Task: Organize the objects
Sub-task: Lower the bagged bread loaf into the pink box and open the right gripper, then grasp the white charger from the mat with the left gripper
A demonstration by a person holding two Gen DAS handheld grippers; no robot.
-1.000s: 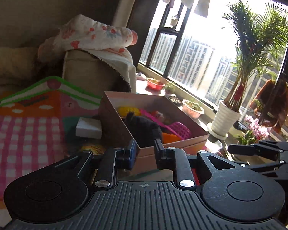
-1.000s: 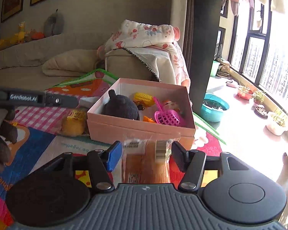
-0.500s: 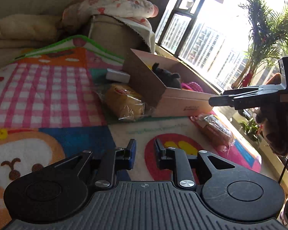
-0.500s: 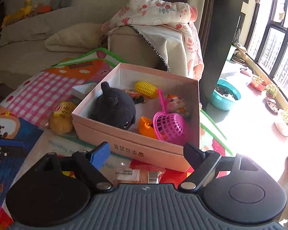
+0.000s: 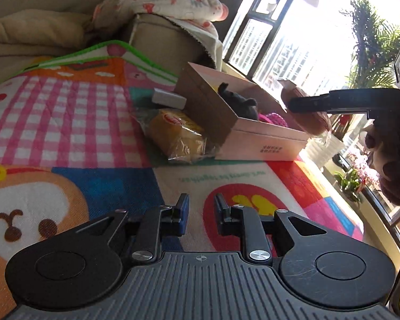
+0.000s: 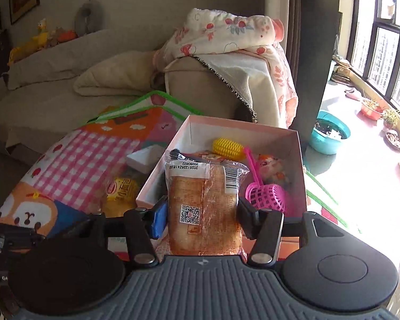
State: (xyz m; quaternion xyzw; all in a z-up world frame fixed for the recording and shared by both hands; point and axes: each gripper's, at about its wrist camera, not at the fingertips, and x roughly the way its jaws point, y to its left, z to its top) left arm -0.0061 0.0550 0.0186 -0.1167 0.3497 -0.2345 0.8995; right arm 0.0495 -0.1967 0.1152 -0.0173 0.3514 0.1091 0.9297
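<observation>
My right gripper [image 6: 201, 213] has its jaws closing on a clear packet of brown bread [image 6: 202, 202], pads pressing its sides, and holds it upright in front of the open pink box [image 6: 301, 165]. In the left wrist view the packet [image 5: 317, 122] hangs in the right gripper [image 5: 293, 104] above the box's [image 5: 266, 144] near corner. The box holds a black plush [image 5: 237, 104], a yellow corn toy [image 6: 228, 146] and a pink basket [image 6: 266, 196]. My left gripper [image 5: 201, 210] is shut on nothing, low over the play mat.
A yellow wrapped cake [image 5: 178, 136] and a small white box [image 5: 169, 98] lie against the box's left side on the colourful mat [image 5: 66, 112]. A sofa arm with a flowered blanket [image 6: 226, 34] stands behind. Plant pots [image 6: 370, 106] line the window ledge at right.
The right gripper opened wide above the bread packet on the mat, then closed on it and lifted it up before the box. The left gripper drew back from the box and sank toward the mat.
</observation>
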